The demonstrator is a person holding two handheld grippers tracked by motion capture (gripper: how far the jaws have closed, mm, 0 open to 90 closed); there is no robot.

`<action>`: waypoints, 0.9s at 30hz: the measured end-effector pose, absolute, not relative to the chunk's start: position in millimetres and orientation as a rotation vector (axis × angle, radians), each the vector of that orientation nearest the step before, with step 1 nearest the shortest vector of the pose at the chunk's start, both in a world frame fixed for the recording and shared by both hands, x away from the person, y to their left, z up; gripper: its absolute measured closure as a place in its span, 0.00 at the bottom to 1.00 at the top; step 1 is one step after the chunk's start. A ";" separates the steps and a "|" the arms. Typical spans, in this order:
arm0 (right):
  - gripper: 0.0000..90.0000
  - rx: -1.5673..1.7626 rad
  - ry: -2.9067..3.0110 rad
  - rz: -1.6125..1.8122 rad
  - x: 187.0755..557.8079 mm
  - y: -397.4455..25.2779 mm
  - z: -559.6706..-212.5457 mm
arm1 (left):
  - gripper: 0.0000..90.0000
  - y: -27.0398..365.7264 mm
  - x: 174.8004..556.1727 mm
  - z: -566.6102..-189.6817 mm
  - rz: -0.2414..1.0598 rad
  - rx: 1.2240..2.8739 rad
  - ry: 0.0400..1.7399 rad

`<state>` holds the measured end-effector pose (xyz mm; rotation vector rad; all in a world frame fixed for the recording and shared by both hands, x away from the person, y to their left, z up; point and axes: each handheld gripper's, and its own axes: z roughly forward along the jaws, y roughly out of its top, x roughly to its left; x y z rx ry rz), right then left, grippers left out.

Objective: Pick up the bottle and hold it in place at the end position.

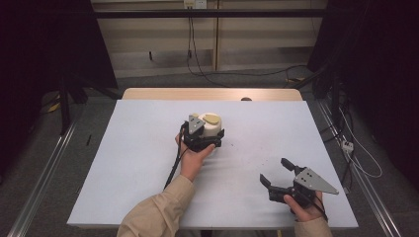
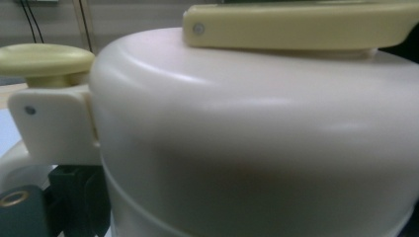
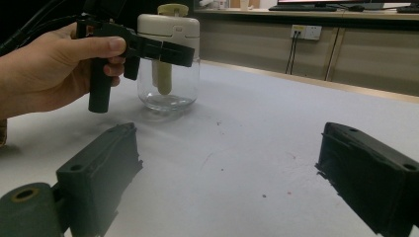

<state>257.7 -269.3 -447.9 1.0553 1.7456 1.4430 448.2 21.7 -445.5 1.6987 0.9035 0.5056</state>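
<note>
A clear glass jar with a cream lid and a pale yellow knob stands upright near the middle of the white table. My left gripper is shut on the jar, one black jaw crossing its front just under the lid. In the left gripper view the lid is pressed close, with the knob at left and a yellow handle on top. My right gripper rests low at the front right, open, with nothing between its jaws. The left gripper's far jaw is hidden behind the jar.
A few small dark specks lie on the table between the jar and the right gripper. Cables run over the floor beyond the table's far wooden edge. Metal rails flank the table.
</note>
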 end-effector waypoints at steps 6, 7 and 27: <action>0.09 1.058 1.742 1.443 257.7 -269.6 -447.9 | 0.06 22.1 449.3 -447.2 0.496 1.693 0.920; 0.09 1.058 1.741 1.443 257.5 -269.6 -447.7 | 0.06 22.0 449.4 -447.4 0.491 1.695 0.920; 0.08 1.049 1.742 1.449 257.4 -269.2 -447.3 | 0.06 21.1 451.1 -449.3 0.509 1.697 0.918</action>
